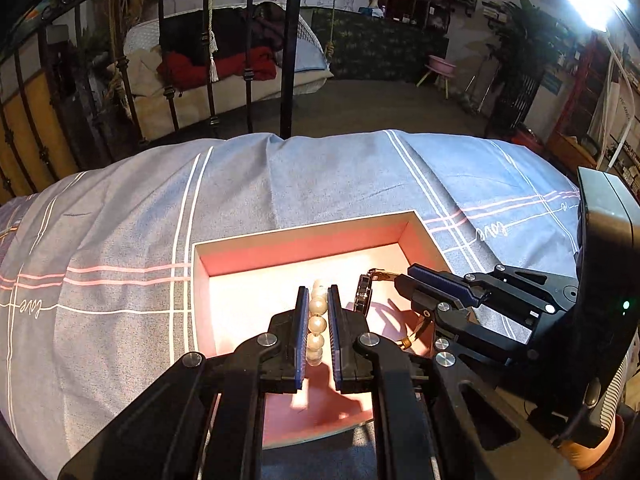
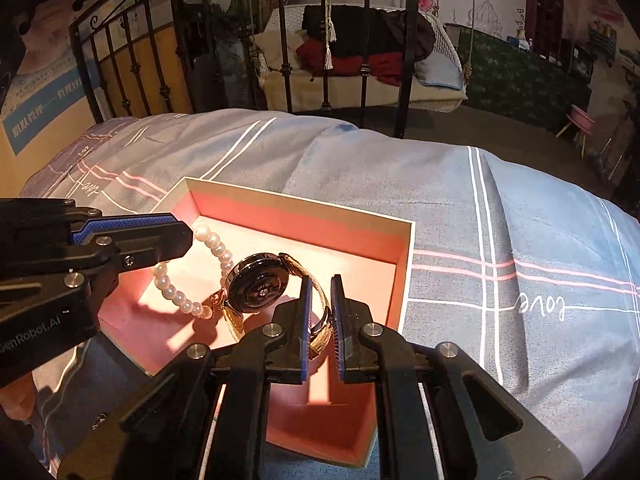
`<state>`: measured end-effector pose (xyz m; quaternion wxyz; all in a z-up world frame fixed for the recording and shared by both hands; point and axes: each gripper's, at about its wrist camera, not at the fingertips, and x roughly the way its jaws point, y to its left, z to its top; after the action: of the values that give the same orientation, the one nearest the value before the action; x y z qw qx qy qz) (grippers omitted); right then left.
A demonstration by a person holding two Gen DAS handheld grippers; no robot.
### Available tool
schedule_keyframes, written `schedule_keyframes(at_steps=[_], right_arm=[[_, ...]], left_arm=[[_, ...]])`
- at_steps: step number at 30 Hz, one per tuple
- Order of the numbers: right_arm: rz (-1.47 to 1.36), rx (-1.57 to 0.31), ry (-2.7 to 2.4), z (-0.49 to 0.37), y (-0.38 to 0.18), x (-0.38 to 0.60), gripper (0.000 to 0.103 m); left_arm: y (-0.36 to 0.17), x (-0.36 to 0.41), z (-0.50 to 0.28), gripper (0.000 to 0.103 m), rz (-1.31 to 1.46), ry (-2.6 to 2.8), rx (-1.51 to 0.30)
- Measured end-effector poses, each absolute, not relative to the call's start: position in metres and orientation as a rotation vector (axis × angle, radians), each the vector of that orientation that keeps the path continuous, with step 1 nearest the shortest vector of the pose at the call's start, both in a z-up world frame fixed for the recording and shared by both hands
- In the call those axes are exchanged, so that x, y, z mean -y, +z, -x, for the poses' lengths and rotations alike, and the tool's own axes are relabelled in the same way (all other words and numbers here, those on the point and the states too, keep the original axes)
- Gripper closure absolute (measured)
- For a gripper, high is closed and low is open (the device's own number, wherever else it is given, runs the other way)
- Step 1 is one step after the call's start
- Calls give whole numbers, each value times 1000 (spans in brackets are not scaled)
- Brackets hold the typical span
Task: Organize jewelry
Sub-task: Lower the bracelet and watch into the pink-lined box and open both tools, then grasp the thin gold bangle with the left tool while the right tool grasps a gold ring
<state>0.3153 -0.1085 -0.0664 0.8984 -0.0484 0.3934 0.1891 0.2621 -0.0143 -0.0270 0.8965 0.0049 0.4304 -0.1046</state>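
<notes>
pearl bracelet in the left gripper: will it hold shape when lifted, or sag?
The white pearl bracelet will likely sag: separate strung beads droop in a loop from the left gripper. Round glossy pearls may slip or roll between the pads.

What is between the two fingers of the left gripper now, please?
A pearl bracelet: the left gripper is shut on its beads above the pink box. The left wrist view shows this best.

Pearl bracelet (image 2: 188,276), cream-white beads with gold clasp; watch (image 2: 256,286), black round case on gold strap; gift box (image 2: 406,264), coral-pink inside with cream rim; bed cover (image 2: 500,208), grey-blue with white and pink crossing stripes; gripper fingers (image 1: 302,336), black with blue ribbed pads.
</notes>
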Motion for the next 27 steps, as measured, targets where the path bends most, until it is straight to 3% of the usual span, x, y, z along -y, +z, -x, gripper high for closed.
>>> schedule_keyframes(at_steps=[5,7,11,12,13,15,19,27], right_arm=[[96,-801,393,-308,-66,110,91],[99,-787,375,-304,-60,113,75],[77,-703,349,-285,-32,125,61],[65,-679,342,-278,-24,130,53],[56,-655,331,-270,-16,136,39],[43,-610,311,-251,-5,148,25],[39,-626,313,-213,-11,165,25],[77,-815,360,-157,-80,159,25]], left_arm=[[-26,11,-260,92,-21,-190,-877],[-20,8,-256,84,-15,-192,-862],[5,1,-241,48,8,-187,-801],[13,-1,-233,37,12,-183,-780],[18,-3,-225,32,15,-179,-757],[26,-6,-205,21,13,-183,-715],[10,-9,-163,18,-12,-176,-738],[-49,3,-101,19,-2,-213,-891]])
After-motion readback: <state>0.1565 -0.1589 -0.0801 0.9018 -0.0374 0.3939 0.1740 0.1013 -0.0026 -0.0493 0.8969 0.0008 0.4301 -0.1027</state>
